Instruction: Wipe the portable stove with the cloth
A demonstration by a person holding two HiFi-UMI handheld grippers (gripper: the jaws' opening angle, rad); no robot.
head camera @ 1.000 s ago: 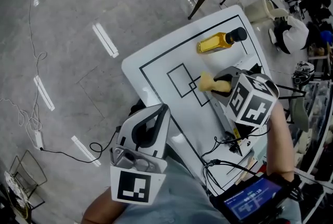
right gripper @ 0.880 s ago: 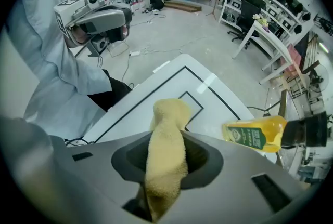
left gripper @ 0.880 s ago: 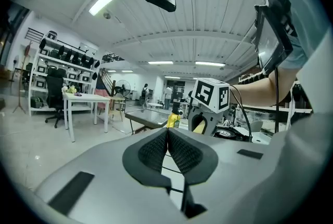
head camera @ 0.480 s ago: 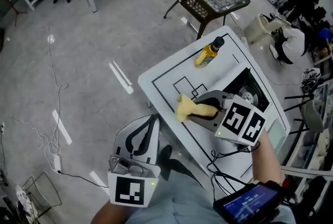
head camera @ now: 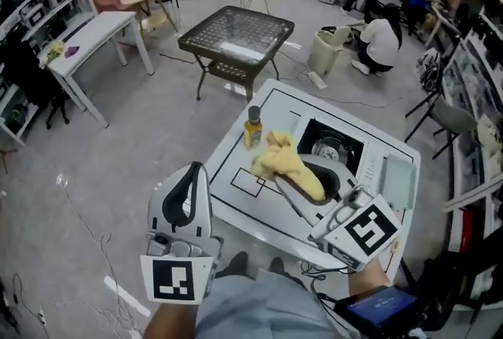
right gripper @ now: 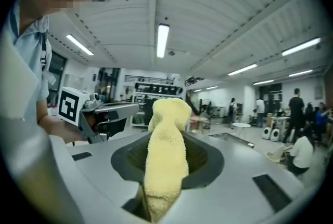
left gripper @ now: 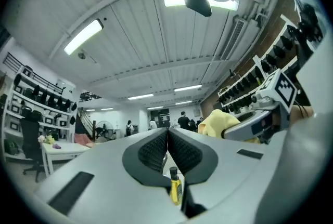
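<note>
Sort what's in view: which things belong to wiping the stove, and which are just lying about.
For the job: yellow cloth, clamped in the right tool; portable stove on the white table.
Just lying about: amber bottle on that table; mesh-top side table; bin on the floor.

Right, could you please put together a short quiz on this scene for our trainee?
1. True or false: the right tool is shut on the yellow cloth.
2. What stands on the white table beside the portable stove? A) bottle B) mug C) pan
3. Fill in: the left tool's jaws are ____.
Key: 1 true; 2 A; 3 shut, with nothing gripped.
</note>
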